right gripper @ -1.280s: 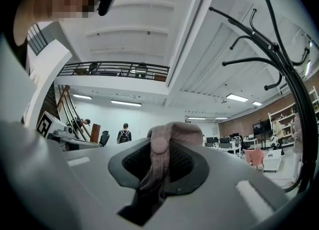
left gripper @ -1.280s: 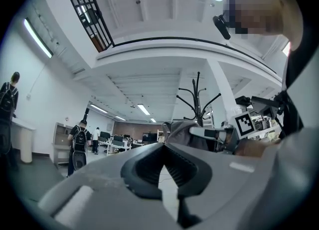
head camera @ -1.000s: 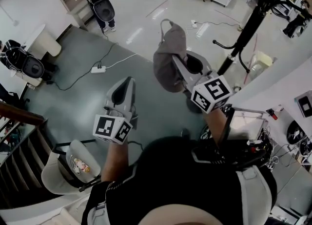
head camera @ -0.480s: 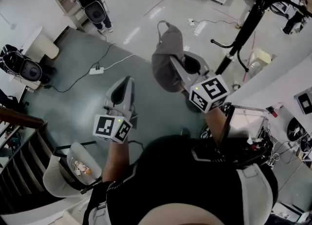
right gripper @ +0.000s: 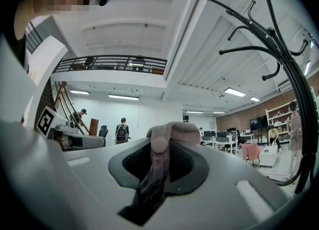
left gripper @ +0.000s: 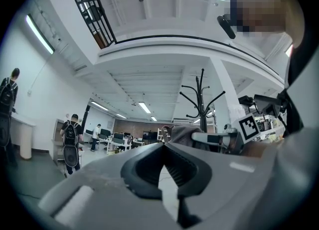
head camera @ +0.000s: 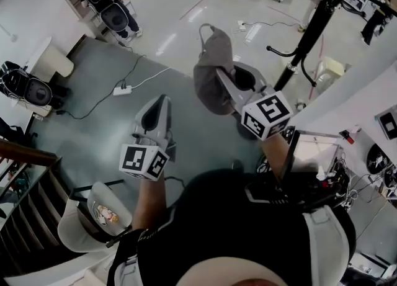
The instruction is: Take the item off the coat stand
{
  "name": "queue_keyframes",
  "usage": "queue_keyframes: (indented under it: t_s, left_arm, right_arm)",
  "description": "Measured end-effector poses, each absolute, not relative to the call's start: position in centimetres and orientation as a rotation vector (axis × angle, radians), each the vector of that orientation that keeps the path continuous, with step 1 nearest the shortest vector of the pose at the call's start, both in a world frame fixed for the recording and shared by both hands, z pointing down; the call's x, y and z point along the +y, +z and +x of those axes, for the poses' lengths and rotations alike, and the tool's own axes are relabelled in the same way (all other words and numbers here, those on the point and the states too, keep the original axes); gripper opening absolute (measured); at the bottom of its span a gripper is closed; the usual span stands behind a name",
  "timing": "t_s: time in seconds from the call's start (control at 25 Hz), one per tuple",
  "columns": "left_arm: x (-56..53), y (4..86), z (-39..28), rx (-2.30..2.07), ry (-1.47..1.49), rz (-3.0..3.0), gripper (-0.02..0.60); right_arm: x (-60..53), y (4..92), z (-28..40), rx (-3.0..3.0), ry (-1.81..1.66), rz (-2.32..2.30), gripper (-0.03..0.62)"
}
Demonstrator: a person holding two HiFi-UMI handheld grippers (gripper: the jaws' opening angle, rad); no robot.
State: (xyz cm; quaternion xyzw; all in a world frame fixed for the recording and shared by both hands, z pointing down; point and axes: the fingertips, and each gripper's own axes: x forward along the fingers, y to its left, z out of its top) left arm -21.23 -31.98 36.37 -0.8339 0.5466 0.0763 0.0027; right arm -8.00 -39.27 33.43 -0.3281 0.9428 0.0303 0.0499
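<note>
Right gripper: jaws clamped on the cap. In the right gripper view a fold of the cap's pinkish-grey cloth is pinched between the two pads, and the crown bulges above them. The grip matches that of a second ago, with no change in how narrowly the jaws stand.

Cap: off the stand and touching none of its hooks. In the head view it hangs from the right gripper over the floor, left of the black pole and clearly apart from it. In the left gripper view it shows as a grey lump in front of the stand. In the right gripper view the stand's curved hooks rise at the right edge, well clear of the cap.

Left gripper: jaws closed tip to tip with nothing between them, as the left gripper view shows. It is held level beside the right gripper, apart from the cap.

Change since the earlier frames: slight. Both grippers sit almost where they were, and the cap has the same droop and the same place against the right gripper. The whole scene has slid a little in the head view. The person with a backpack at the top left now stands nearer the upper edge. The power strip on the floor is unmoved.
</note>
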Motion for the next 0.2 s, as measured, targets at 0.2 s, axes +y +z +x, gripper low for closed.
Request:
queue_keyframes:
  t_s: [0.2]
  left_arm:
    - [-32.11,36.21,-21.16,1.713,0.240,-2.617,0.018]
  right_arm:
    - [-39.36,33.30,-7.97,2.874,0.094,-0.997,0.072]
